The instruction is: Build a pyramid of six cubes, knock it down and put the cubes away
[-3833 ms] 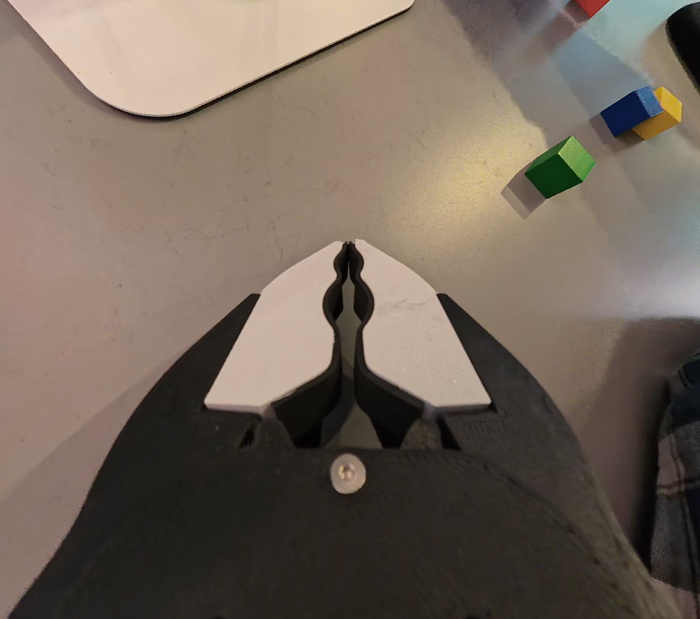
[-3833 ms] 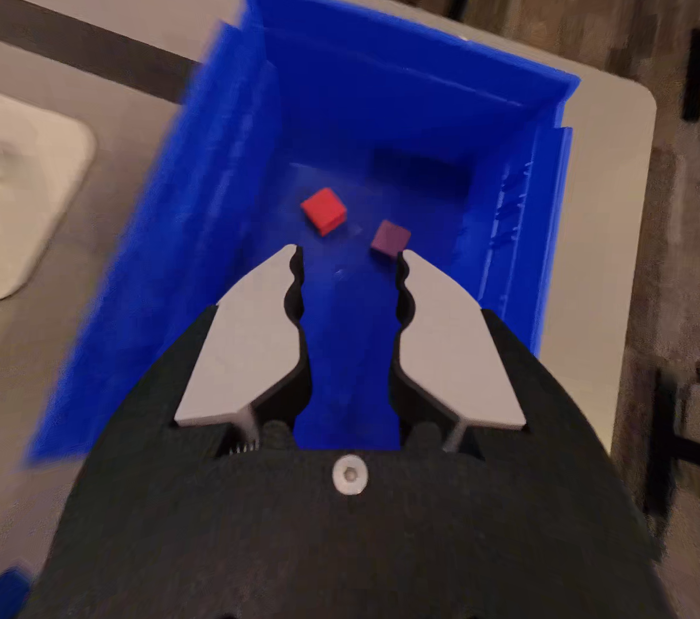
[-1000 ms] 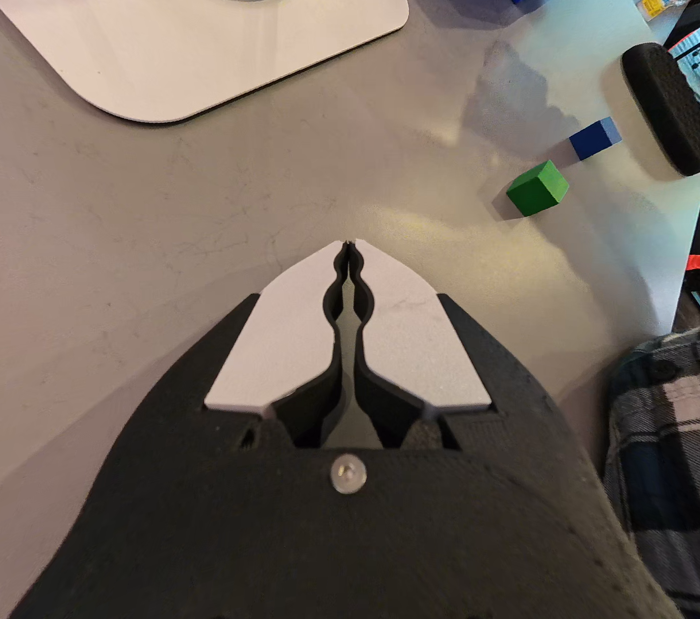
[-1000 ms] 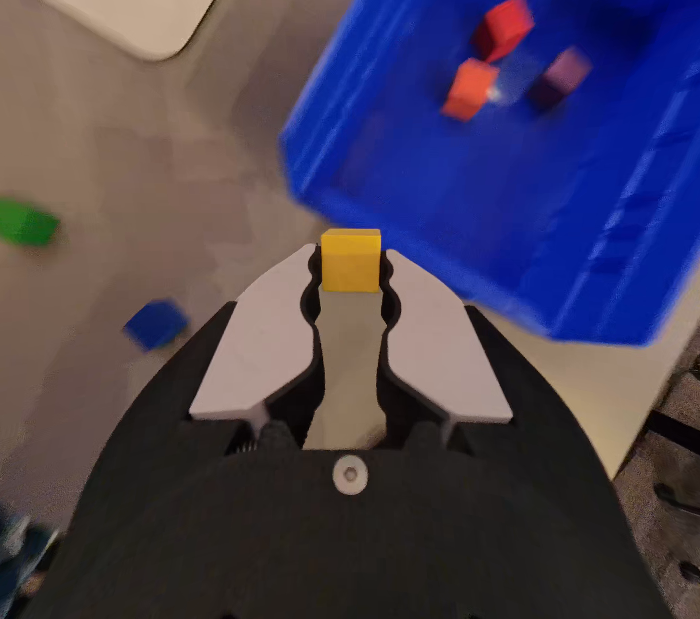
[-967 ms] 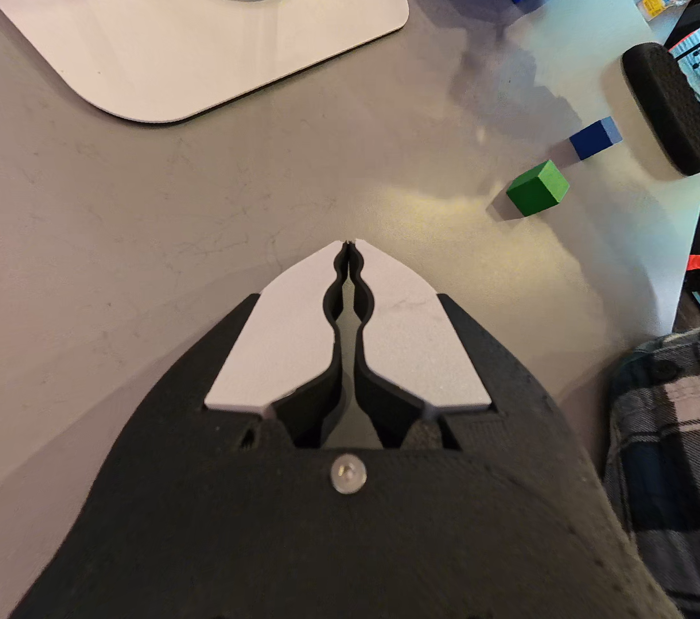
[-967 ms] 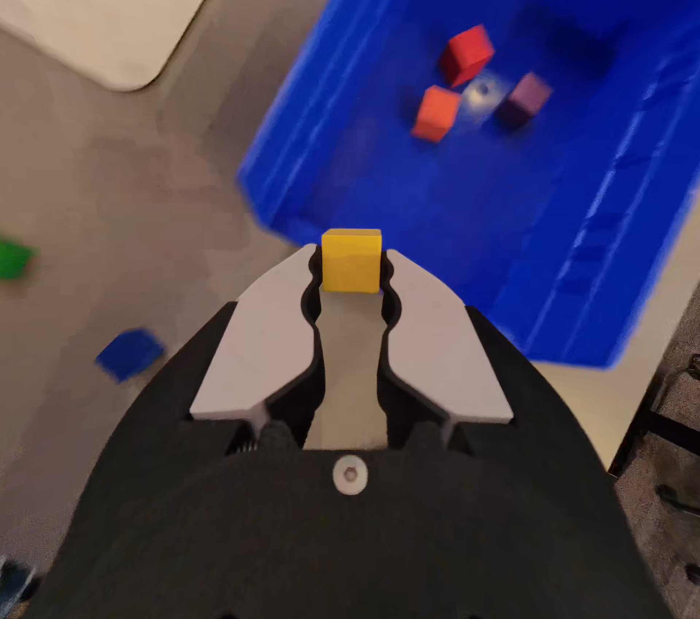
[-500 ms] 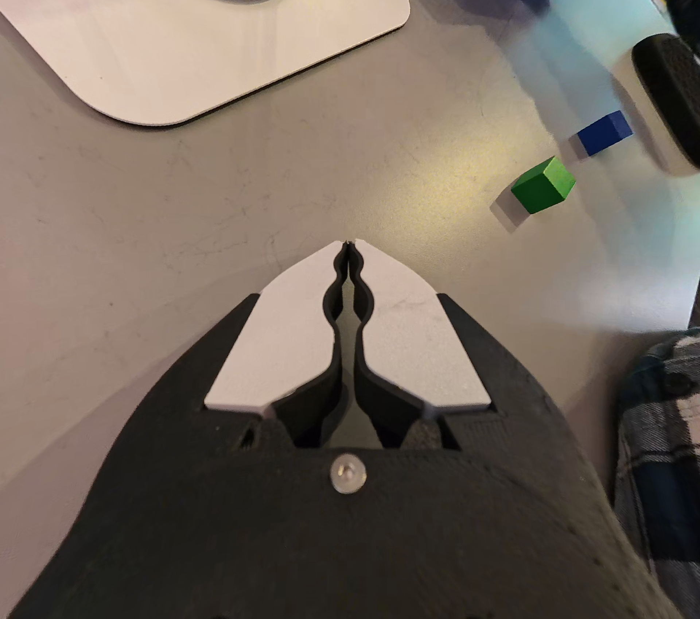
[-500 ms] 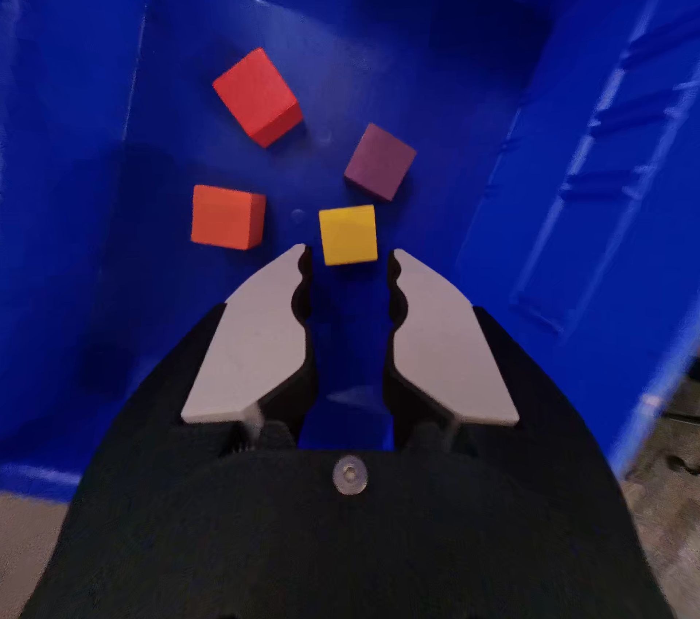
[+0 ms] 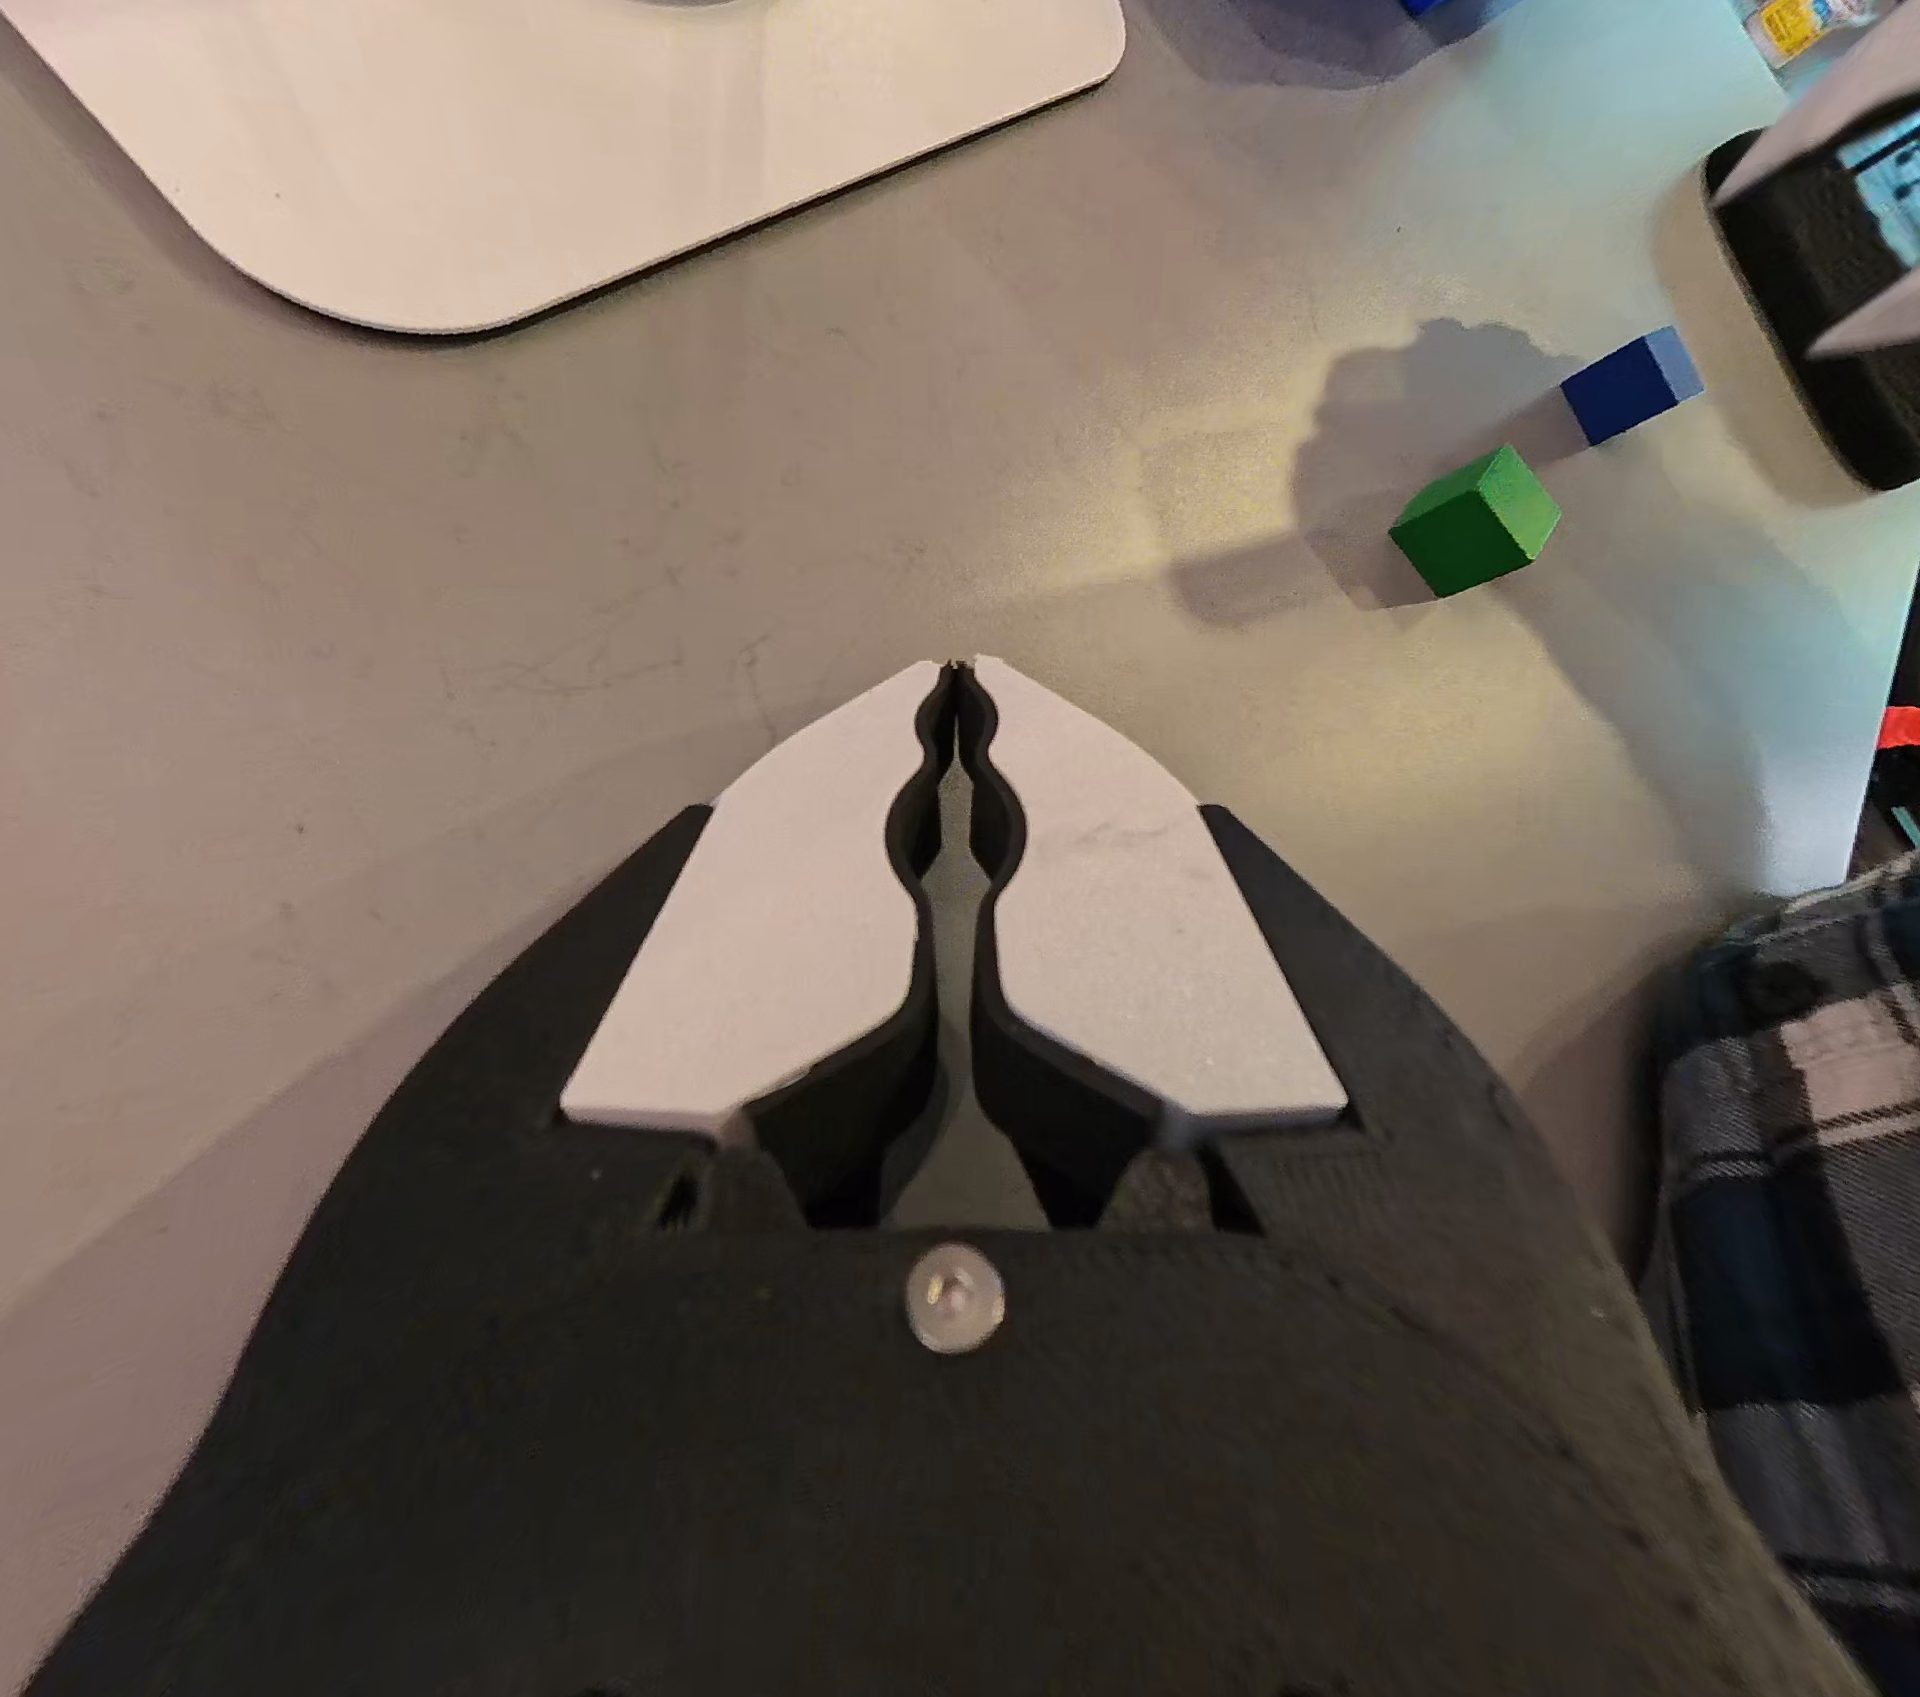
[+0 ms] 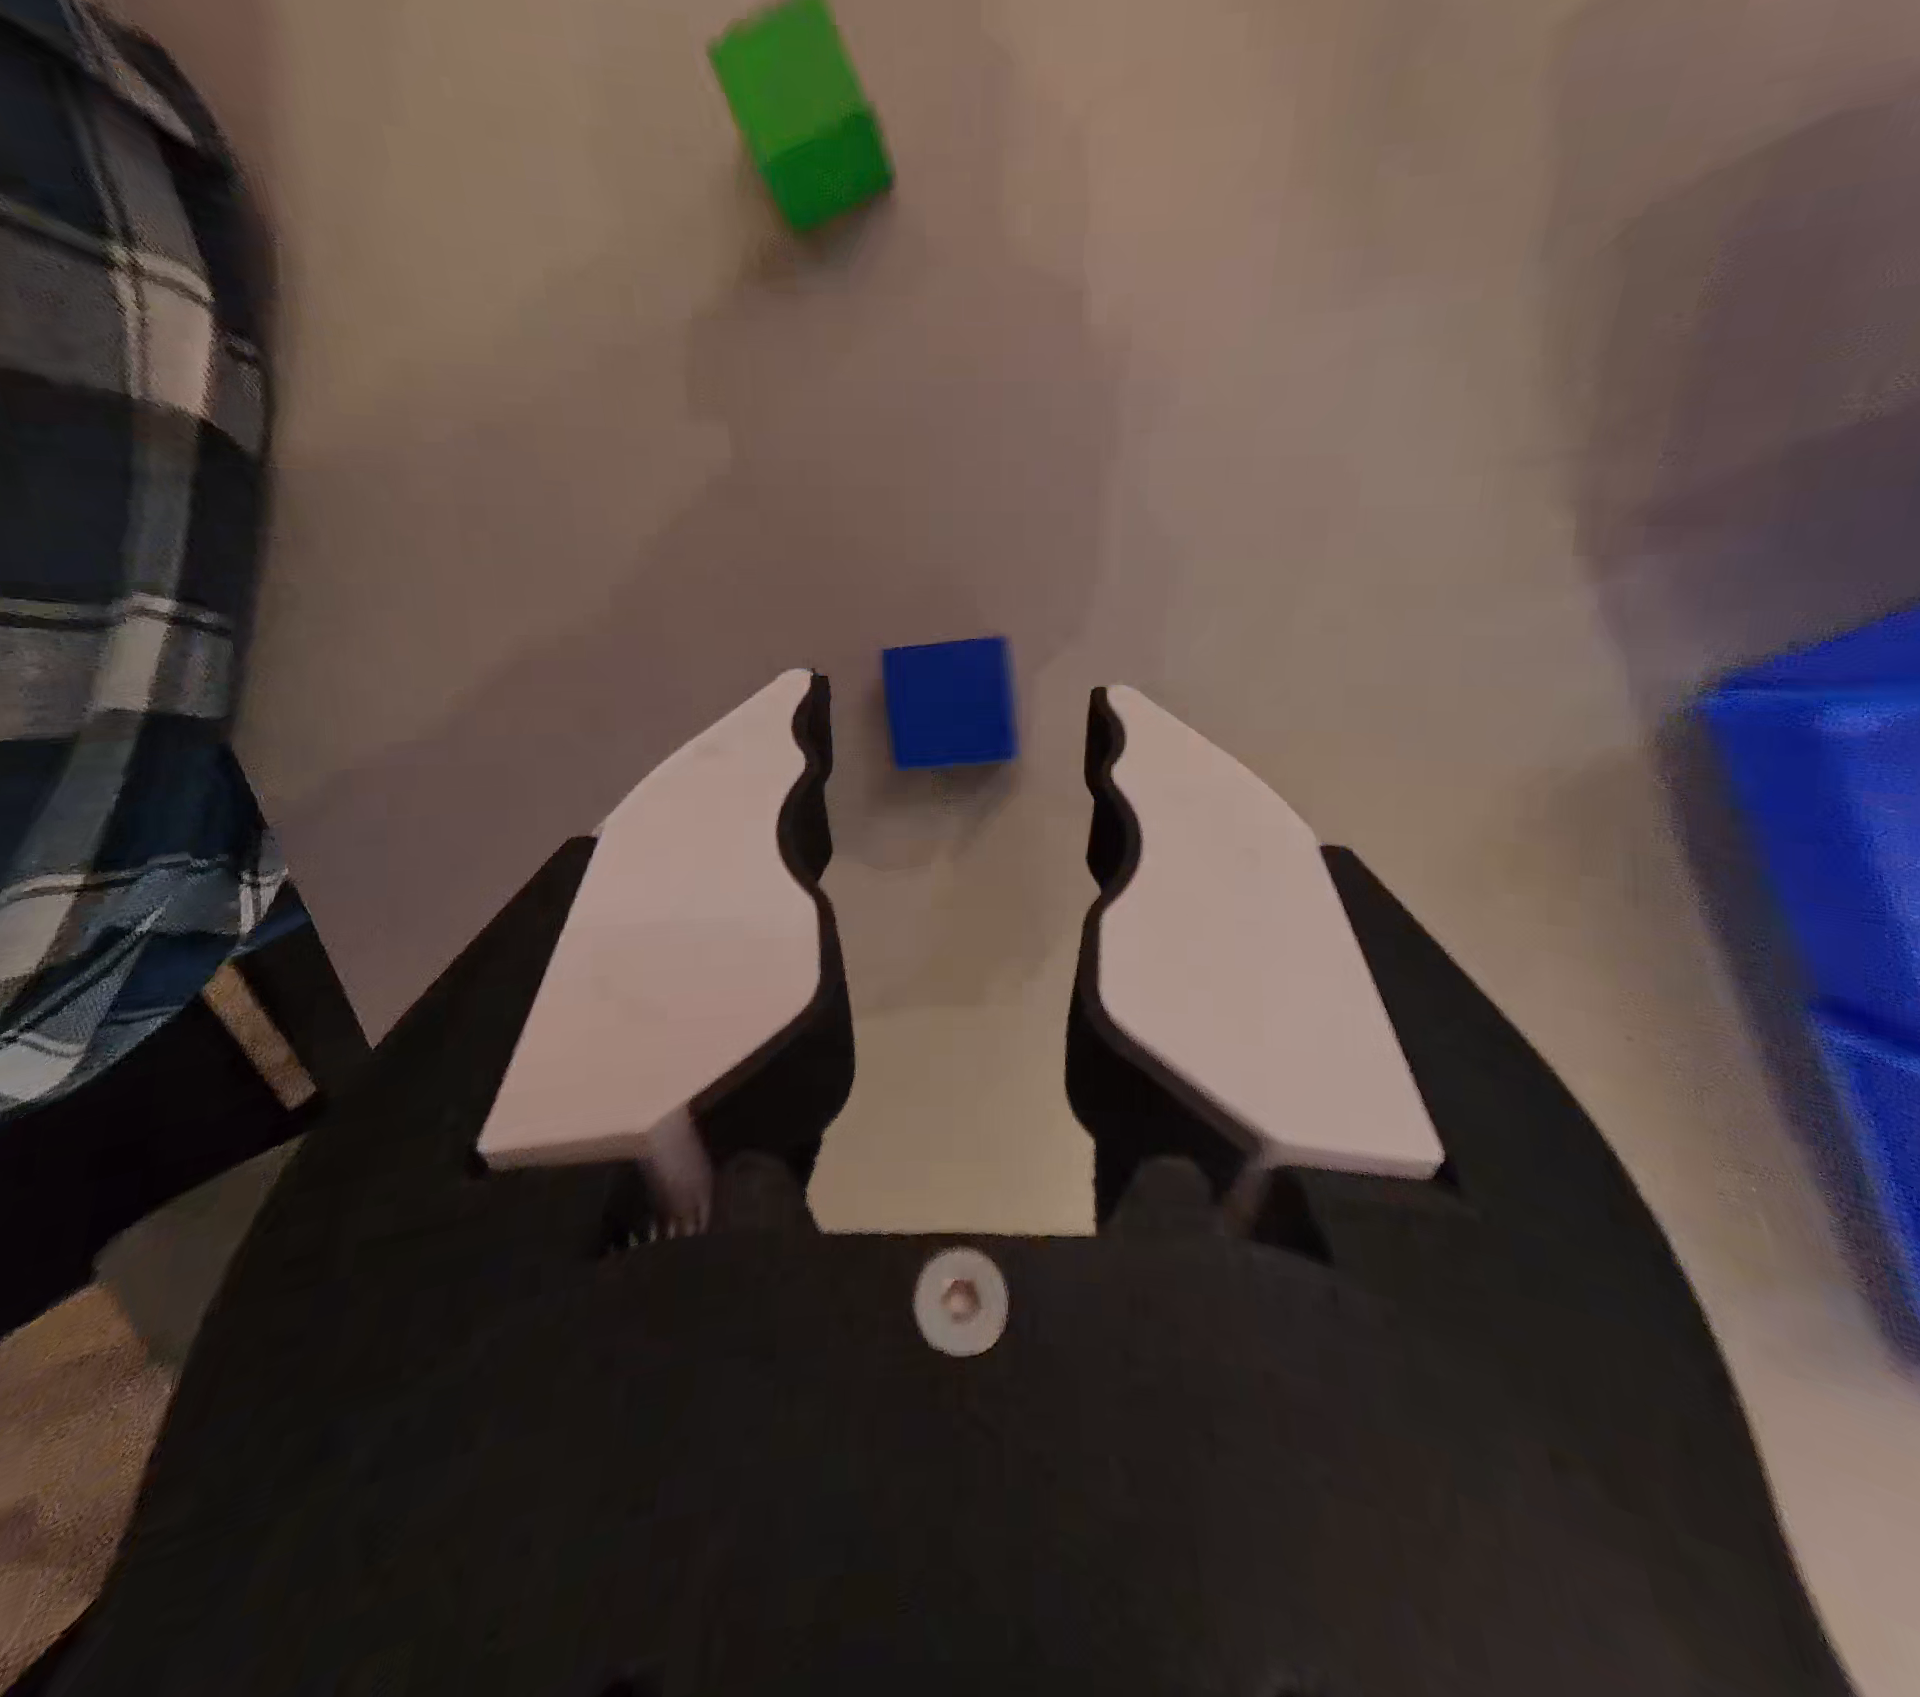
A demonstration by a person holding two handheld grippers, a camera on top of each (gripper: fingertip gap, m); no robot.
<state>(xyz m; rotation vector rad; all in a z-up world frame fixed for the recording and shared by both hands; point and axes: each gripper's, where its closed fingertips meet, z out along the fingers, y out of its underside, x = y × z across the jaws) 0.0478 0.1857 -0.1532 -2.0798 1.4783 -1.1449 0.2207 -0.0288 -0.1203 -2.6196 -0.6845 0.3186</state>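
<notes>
Change since earlier: the right gripper (image 10: 958, 691) has been drawn out of the blue bin (image 10: 1829, 868), where the yellow cube was let go half a second ago, and is now poised over the table (image 9: 520, 556); the left gripper (image 9: 957, 663) has stayed where it was.
Table: grey; its full spread is given only by the left wrist view.
White mat (image 9: 416, 89): shown broadly in the left wrist view, with a clear rounded piece lying on it; only a corner is caught by the right wrist view.
Blue bin: a lower corner is seen in the left wrist view, a blurred side in the right; its inside is hidden in both.
Right gripper: spread wide, nothing gripped; the blue cube (image 10: 948, 700) is framed between the tips, with table visible on either side of it.
Left gripper: clenched on nothing, the tips met.
Green cube (image 9: 1475, 520): on the table near the blue cube, apart from it.
</notes>
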